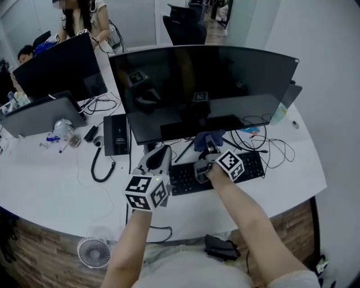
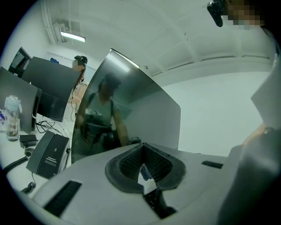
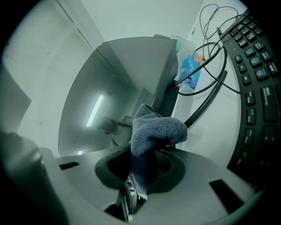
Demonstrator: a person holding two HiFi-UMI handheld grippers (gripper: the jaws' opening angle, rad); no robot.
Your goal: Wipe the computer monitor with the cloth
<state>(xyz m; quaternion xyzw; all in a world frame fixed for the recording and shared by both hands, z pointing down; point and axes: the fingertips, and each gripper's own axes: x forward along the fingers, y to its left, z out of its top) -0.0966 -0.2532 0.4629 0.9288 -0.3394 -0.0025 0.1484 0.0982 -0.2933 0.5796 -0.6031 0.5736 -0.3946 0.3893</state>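
The wide curved monitor [image 1: 205, 90] stands dark at the middle of the white desk [image 1: 50, 180]. My right gripper [image 1: 209, 148] is shut on a blue-grey cloth [image 1: 203, 139], which it holds just under the screen's lower edge, above the keyboard [image 1: 222, 170]. In the right gripper view the cloth [image 3: 153, 129] bunches out of the jaws [image 3: 148, 147], a short way from the monitor [image 3: 114, 92]. My left gripper [image 1: 161, 152] sits left of it near the screen's bottom edge, shut and empty [image 2: 141, 151], facing the monitor [image 2: 127, 114].
A black box [image 1: 116, 134], a bottle [image 1: 64, 130] and a grey laptop [image 1: 39, 112] lie to the left, with a second monitor [image 1: 56, 67] behind. Cables [image 1: 264, 140] trail right of the keyboard. A person [image 1: 84, 17] sits at the back. A small fan [image 1: 94, 252] stands on the floor.
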